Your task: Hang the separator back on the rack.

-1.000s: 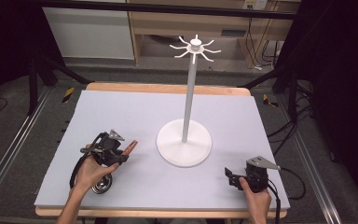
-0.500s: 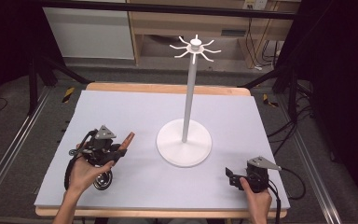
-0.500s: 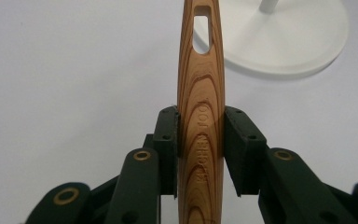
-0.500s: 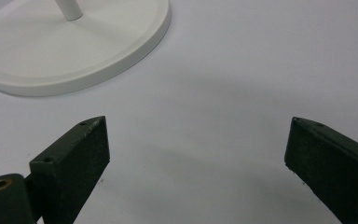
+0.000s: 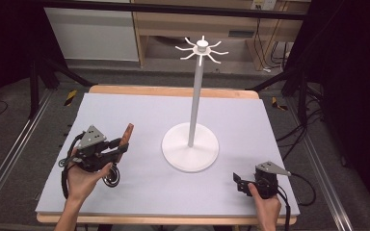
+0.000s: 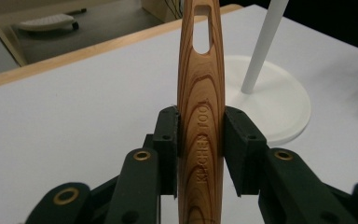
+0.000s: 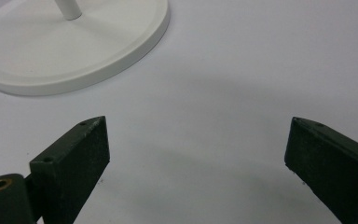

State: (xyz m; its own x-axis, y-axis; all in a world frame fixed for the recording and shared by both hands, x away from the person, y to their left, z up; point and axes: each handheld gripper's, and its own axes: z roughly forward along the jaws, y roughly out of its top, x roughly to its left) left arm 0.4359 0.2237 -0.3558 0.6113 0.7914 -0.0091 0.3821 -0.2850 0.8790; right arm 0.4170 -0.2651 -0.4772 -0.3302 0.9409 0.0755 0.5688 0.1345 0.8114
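The left gripper (image 5: 117, 150) is clenched on a wooden kitchen tool (image 6: 200, 116); in the left gripper view its two jaws press on both sides of the handle, just below the long hanging slot, and the words "KITCHEN TOOL" are burned into the wood. In the high view the wooden handle (image 5: 125, 136) points up and away from the person, toward the stand. Compared with one second ago, the left hand (image 5: 83, 179) has moved nearer to the person and to the left, and the handle is now lifted more steeply above the grey mat (image 5: 139, 115). A dark ring-shaped part (image 5: 111, 177) lies under the hand; I cannot tell what it is.

The white hook stand (image 5: 191, 144) is in the middle of the mat, its round base flat, its pole upright, in the same place as before.

The right gripper (image 5: 239, 183) rests at the near right corner, unchanged. Its jaws are spread wide with nothing between them, near the stand's base (image 7: 74, 46).
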